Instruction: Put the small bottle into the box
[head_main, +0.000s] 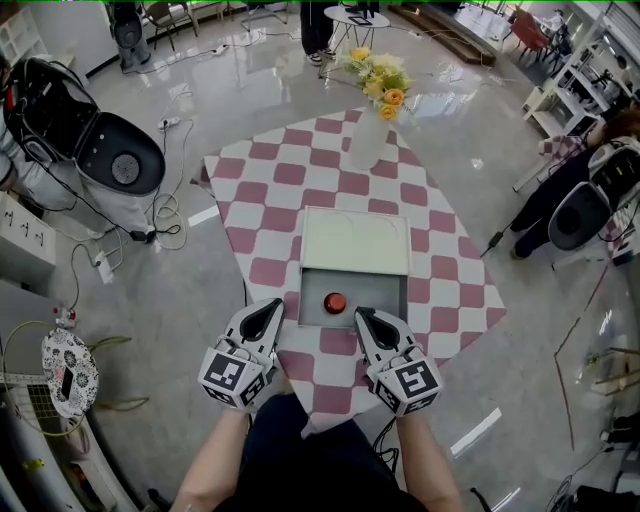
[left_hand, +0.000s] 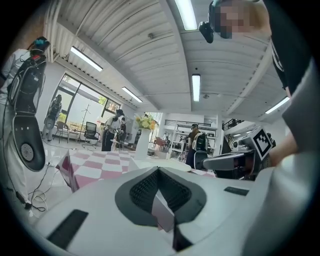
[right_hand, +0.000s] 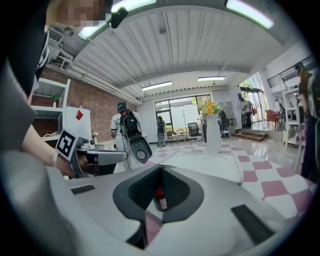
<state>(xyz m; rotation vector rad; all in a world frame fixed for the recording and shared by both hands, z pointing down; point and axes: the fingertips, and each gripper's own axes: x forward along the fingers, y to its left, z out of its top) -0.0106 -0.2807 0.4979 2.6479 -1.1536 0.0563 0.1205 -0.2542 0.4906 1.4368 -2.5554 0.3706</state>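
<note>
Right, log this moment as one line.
small red-capped bottle: upright inside open white box | left gripper: shut, empty | right gripper: shut, empty | task: bottle in box

Table (head_main: 290, 175): cloth in pink and white checks.
Box (head_main: 355, 240): pale cream lid, grey inside.
Small bottle (head_main: 335, 302): red cap, pale body.
Vase (head_main: 366, 140): white.
Flowers (head_main: 380, 80): yellow and cream.
Left gripper (head_main: 272, 305), right gripper (head_main: 362, 314): white shells, black jaws, black-and-white square markers (head_main: 228, 378).
Floor (head_main: 250, 90): glossy pale grey.
</note>
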